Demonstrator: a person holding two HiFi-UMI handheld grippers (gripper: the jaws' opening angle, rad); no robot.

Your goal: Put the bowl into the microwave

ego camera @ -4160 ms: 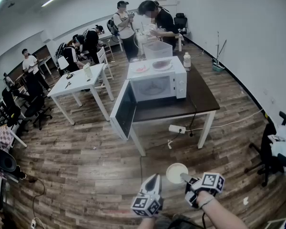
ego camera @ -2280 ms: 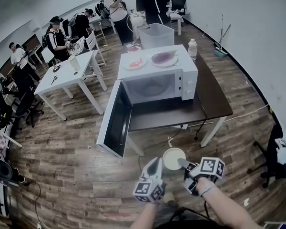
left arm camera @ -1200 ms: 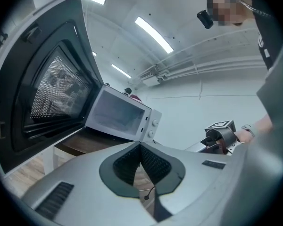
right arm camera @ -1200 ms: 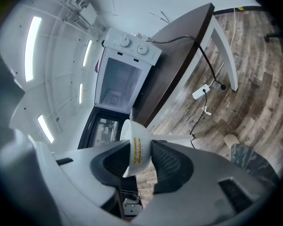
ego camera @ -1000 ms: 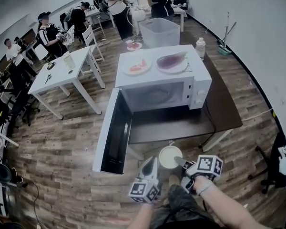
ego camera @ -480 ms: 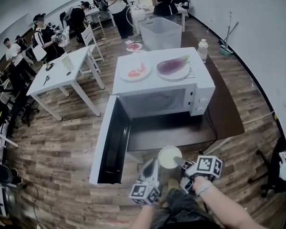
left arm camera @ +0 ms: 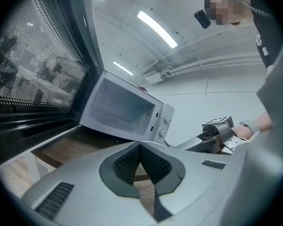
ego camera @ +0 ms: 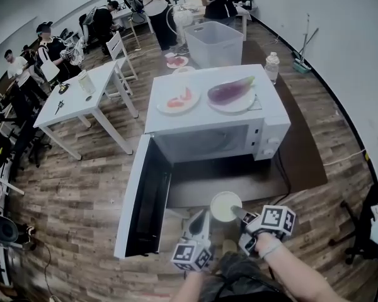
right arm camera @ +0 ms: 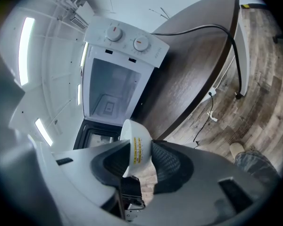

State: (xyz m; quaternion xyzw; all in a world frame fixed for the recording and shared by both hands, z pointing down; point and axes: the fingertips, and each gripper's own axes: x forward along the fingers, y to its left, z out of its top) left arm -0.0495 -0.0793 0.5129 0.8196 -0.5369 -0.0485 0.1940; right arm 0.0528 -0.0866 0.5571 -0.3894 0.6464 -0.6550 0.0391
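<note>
Pinching the bowl (ego camera: 225, 206) by its rim, the right gripper (ego camera: 240, 215) faces the open microwave (ego camera: 208, 140) cavity straight ahead, some way off. Left gripper (ego camera: 199, 221) alongside, jaws together, empty.

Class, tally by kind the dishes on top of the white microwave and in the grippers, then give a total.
Round white plates: 2
White bowl with yellow print, in the right gripper: 1
Total: 3
</note>
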